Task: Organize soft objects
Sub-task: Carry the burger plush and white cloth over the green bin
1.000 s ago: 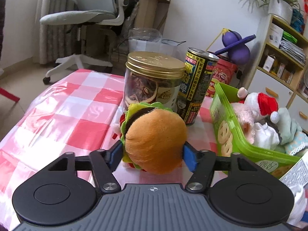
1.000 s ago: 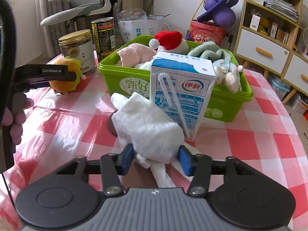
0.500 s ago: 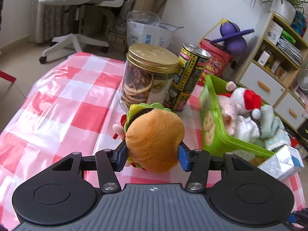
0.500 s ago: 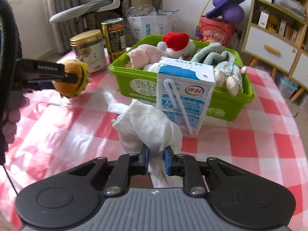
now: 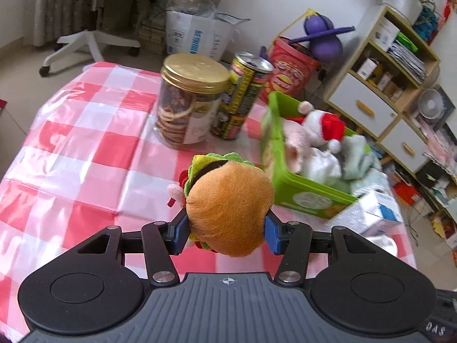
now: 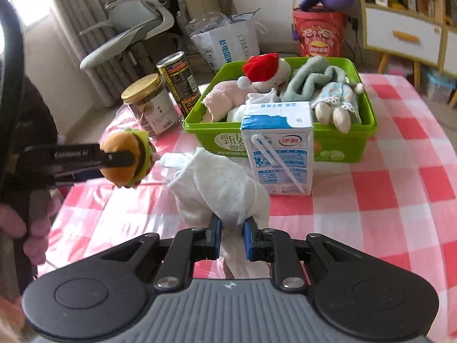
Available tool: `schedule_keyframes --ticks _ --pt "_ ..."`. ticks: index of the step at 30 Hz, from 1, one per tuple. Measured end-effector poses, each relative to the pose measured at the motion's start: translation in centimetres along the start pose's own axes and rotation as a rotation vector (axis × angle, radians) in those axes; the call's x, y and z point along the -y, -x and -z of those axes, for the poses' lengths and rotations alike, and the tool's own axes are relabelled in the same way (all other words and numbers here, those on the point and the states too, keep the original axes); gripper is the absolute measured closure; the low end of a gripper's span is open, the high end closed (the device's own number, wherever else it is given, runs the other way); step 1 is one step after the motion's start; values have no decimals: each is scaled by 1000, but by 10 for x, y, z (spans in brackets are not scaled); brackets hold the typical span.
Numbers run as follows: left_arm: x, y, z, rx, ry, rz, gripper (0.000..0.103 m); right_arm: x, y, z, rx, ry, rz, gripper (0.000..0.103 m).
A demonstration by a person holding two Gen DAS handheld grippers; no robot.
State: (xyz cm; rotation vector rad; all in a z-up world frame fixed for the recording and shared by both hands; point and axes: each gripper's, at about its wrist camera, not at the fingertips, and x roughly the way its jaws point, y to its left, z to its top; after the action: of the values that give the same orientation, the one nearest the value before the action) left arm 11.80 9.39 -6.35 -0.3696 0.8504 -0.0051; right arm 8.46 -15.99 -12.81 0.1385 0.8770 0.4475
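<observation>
My left gripper (image 5: 225,233) is shut on a plush hamburger (image 5: 228,208), held clear above the red-checked tablecloth; the same burger (image 6: 125,163) shows at the left of the right wrist view, clamped between black fingers (image 6: 114,158). My right gripper (image 6: 232,237) is shut on a white cloth (image 6: 220,188), lifted off the table with its tail hanging below the pads. The green bin (image 6: 337,145) behind holds several soft toys, among them a Santa-hat plush (image 6: 265,68). In the left wrist view the bin (image 5: 302,197) lies to the right of the burger.
A milk carton (image 6: 281,154) stands right in front of the bin, just beyond the white cloth. A gold-lidded cookie jar (image 5: 188,103) and a tall can (image 5: 242,97) stand left of the bin. A person's hand (image 6: 34,223) grips the left tool.
Both grippers closed on their items and rose: the burger and the white cloth have lifted off the tablecloth. The left gripper has also shifted toward the green bin.
</observation>
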Motion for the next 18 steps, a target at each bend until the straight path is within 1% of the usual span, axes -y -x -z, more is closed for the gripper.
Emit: schedule_keyframes --ticks 4,8,12,18 --pt "8 3 3 -29 -11 30 50 10 12 -4 10 -82 -40 103" --pt "13 5 4 -35 11 70 50 19 24 -11 53 -159 -49 103" --pt "22 10 3 14 23 118 50 21 38 -20 108 -194 -73 103" --pt "38 11 -1 64 31 168 50 31 52 -34 207 -227 -77 103"
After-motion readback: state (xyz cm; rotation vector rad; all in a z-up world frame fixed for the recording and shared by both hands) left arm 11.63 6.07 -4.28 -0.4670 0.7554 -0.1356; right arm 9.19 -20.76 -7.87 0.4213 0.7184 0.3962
